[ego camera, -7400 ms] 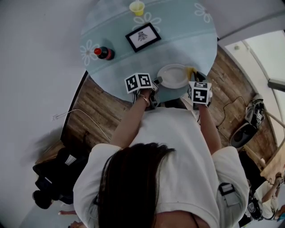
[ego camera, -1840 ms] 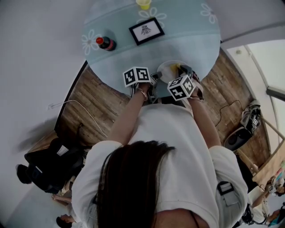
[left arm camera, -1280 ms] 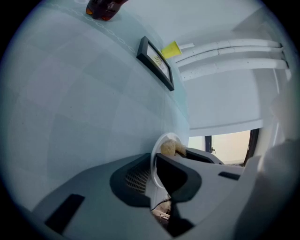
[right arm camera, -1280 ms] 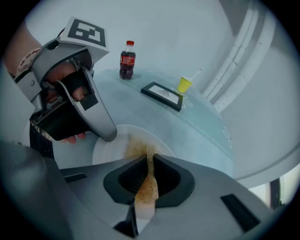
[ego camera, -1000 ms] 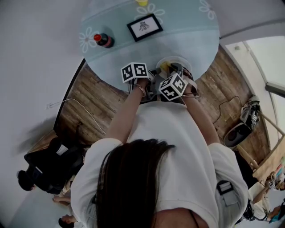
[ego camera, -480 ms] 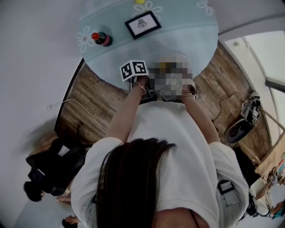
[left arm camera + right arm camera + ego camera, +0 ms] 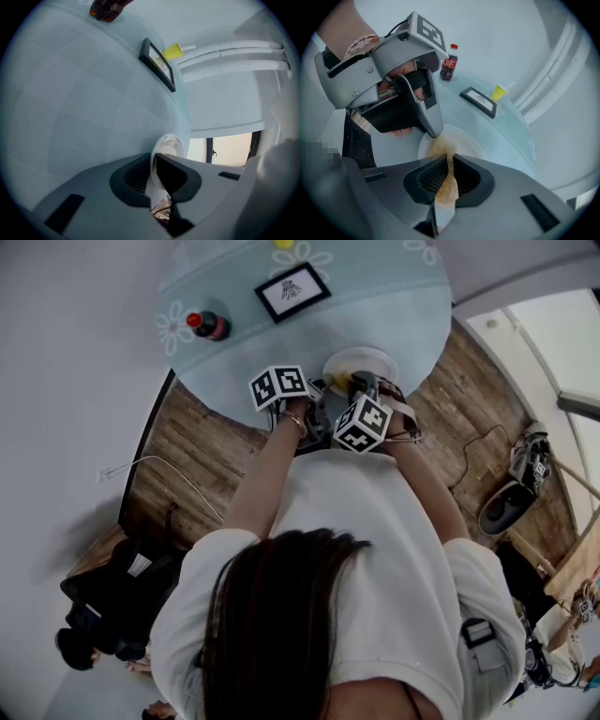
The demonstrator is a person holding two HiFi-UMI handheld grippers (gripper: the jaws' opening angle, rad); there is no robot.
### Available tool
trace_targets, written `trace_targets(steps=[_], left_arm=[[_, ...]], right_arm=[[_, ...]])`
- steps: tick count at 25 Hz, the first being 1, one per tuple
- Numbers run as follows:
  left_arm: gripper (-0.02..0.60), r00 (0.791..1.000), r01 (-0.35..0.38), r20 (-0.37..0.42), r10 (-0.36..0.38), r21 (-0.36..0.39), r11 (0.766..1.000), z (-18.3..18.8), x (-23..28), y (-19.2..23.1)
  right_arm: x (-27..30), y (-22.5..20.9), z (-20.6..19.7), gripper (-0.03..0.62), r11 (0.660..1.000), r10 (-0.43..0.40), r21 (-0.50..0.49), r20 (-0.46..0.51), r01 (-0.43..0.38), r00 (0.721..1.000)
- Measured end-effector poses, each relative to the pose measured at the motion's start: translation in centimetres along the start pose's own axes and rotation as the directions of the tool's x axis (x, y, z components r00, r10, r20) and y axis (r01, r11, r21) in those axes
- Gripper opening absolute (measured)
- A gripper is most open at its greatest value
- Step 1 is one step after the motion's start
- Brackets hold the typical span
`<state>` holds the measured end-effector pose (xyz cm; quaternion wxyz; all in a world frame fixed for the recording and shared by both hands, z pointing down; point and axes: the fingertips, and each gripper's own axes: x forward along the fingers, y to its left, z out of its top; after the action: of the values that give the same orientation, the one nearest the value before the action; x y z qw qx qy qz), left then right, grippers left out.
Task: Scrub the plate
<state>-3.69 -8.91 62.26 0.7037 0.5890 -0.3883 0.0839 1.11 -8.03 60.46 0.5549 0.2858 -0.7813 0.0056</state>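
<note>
Low in its own view, the right gripper (image 7: 446,161) is clenched on a tan sponge (image 7: 440,147) whose tip touches the white plate (image 7: 466,140). The left gripper (image 7: 153,165) pinches the plate's near rim. The plate lies mid-frame at the bench (image 7: 403,306) edge. Farther up stand a bottle (image 7: 208,324), a picture frame (image 7: 292,292) and a yellow cup (image 7: 283,244).

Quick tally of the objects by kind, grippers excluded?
plate: 1
scrub pad: 1
bottle: 1
picture frame: 1
yellow cup: 1
Total: 5
</note>
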Motion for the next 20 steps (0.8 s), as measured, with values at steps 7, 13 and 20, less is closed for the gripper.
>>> trace_targets(steps=[7,13,20], left_arm=[[0.046,1.0,-0.016,0.007,0.016,0.008,1.0,0.1,0.1,0.0],[0.046,1.0,-0.02,0.008,0.02,0.005,1.0,0.1,0.1,0.1],[0.046,1.0,-0.025,0.014,0.024,0.003,1.0,0.3,0.1,0.1]], right_arm=[[-0.5,-0.4,-1.3,0.054,0.998,-0.043,0.045,-0.016,0.043,0.999],[-1.0,-1.3,-3.2,0.055,0.994,-0.066,0.079,-0.04,0.069,0.997],[-1.2,-3.4,-5.5,0.055,0.981,-0.116,0.146,-0.071,0.125,0.991]])
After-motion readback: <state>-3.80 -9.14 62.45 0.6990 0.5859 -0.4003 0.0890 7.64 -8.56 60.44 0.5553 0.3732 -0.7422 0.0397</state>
